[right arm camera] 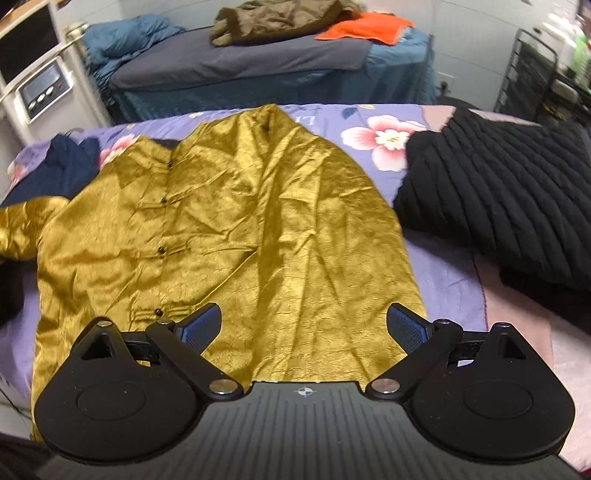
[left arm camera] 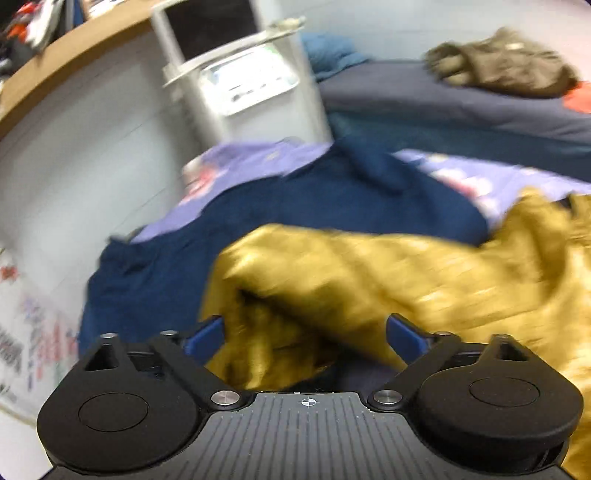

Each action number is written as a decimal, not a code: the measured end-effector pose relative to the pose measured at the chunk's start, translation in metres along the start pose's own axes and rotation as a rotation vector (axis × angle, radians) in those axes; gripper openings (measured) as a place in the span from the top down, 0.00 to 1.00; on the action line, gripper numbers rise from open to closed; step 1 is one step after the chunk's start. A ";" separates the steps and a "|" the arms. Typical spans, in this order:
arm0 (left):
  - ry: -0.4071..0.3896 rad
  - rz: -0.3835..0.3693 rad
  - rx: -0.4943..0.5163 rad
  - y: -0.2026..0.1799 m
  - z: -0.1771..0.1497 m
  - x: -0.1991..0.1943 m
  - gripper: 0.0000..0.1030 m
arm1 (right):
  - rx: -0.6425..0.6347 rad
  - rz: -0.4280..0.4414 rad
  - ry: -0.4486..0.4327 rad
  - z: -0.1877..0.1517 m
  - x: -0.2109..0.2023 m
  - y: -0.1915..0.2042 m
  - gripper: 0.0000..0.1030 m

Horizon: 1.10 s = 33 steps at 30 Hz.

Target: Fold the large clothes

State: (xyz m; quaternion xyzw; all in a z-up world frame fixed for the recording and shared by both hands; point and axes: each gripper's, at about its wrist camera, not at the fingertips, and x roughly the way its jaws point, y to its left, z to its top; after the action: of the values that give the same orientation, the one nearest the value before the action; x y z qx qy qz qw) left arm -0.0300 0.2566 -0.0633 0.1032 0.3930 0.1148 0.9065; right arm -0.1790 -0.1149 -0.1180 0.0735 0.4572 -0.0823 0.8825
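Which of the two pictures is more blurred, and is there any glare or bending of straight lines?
Left wrist view: strong motion blur smears the gold jacket and navy garment; only the left gripper stays sharp. Right wrist view: mostly sharp, the jacket's sheen shows soft highlights, no harsh glare. Both views: fisheye bends the edges, as on the far bed.

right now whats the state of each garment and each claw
gold shirt: spread flat on the bed, buttoned, one sleeve bunched at the left
navy garment: crumpled, partly under the gold sleeve
black quilted garment: heaped at the right
left claw: open over the sleeve
right claw: open, empty
brown garment: heaped on the far bed
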 end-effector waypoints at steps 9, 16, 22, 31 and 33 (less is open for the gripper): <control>0.078 -0.247 0.174 -0.095 -0.023 -0.020 0.00 | -0.171 -0.048 0.133 -0.024 0.024 0.024 0.07; 0.126 -0.350 0.248 -0.136 -0.045 -0.029 0.00 | -0.258 -0.147 0.228 -0.064 0.046 0.013 0.26; 0.127 -0.349 0.252 -0.137 -0.037 -0.026 0.00 | -0.285 -0.167 0.162 -0.059 0.038 0.007 0.87; 0.167 -0.319 0.198 -0.130 -0.036 -0.019 0.00 | 0.065 -0.104 -0.163 0.030 -0.039 -0.063 0.93; 0.165 -0.313 0.193 -0.129 -0.037 -0.021 0.00 | 0.101 -0.118 -0.244 0.055 -0.054 -0.085 0.93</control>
State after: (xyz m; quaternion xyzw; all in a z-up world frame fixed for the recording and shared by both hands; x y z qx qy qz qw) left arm -0.0544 0.1310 -0.1095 0.1173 0.4864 -0.0575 0.8639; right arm -0.1840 -0.2048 -0.0471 0.0802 0.3455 -0.1653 0.9202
